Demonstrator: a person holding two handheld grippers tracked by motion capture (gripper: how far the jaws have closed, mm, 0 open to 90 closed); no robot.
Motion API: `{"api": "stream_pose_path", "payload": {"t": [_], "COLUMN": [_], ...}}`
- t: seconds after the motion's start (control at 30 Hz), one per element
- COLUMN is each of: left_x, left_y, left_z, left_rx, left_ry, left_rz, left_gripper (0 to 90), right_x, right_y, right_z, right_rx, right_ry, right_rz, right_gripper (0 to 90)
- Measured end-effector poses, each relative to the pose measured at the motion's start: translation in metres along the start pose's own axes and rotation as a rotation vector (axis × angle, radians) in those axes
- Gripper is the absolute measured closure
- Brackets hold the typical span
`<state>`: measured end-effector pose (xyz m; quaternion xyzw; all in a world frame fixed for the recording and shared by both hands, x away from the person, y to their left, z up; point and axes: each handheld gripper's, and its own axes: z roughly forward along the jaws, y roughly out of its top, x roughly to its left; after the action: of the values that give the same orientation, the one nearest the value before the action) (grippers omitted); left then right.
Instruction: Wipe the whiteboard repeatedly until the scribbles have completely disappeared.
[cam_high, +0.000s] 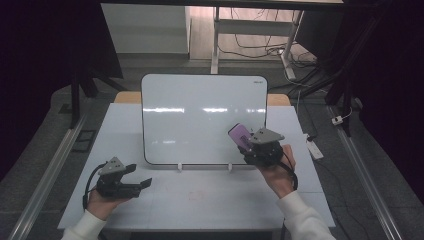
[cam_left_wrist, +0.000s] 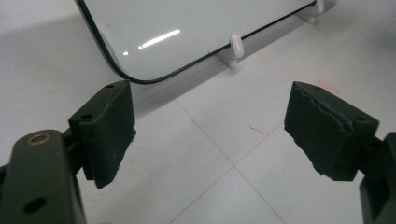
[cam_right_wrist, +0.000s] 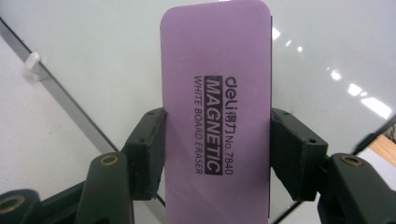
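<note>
right gripper (cam_high: 248, 145) clenched on a flat purple rectangular whiteboard eraser (cam_right_wrist: 215, 116), jaws pressing its two long edges, printed face toward the camera, far end raised in front of the lower right part of the glossy white board with thin black rim (cam_high: 202, 117); unclear whether the eraser touches the surface or hangs just before it. left gripper (cam_high: 141, 176) released, jaws wide apart and empty, low over the pale grey table (cam_high: 200, 200) near the board's lower left corner, apart from it. board leaning upright on two small white plastic feet (cam_left_wrist: 236, 46) only, nothing steadying it. likely risks from here: too hard a push with the eraser, and a board sliding back or tipping off its feet; a narrow side grip on a smooth eraser, so possible twisting or slipping out between the jaws under sideways rubbing; magnetic eraser perhaps snapping onto the board and pulling free from the grip
</note>
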<state>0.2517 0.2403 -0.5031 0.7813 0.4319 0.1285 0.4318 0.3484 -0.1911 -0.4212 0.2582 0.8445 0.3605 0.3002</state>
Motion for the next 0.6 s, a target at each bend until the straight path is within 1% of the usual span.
{"api": "stream_pose_path", "payload": {"t": [0.17,0.27,0.37,0.53,0.6], "left_x": [0.000,-0.001,-0.003,-0.010,-0.012], "left_y": [0.000,0.001,0.002,0.006,0.007], "left_z": [0.001,0.001,0.001,0.001,0.002], "left_rx": [0.002,0.000,-0.002,-0.003,-0.002], "left_ry": [-0.001,-0.002,-0.002,-0.004,-0.005], "left_rz": [0.000,0.000,0.007,0.040,0.053], "left_gripper": [17.1,17.3,17.5,19.3,19.9], "right_x": [0.010,0.017,0.025,0.039,0.044], "right_y": [-0.006,-0.008,-0.009,-0.009,-0.008], "right_z": [0.002,0.003,0.004,0.007,0.009], "right_rx": [-0.023,-0.030,-0.032,-0.037,-0.037], "right_ry": [0.017,0.031,0.065,0.132,0.147], "right_rz": [-0.002,-0.016,-0.030,-0.061,-0.071], "right_gripper": [40.7,40.6,40.6,40.6,40.6]}}
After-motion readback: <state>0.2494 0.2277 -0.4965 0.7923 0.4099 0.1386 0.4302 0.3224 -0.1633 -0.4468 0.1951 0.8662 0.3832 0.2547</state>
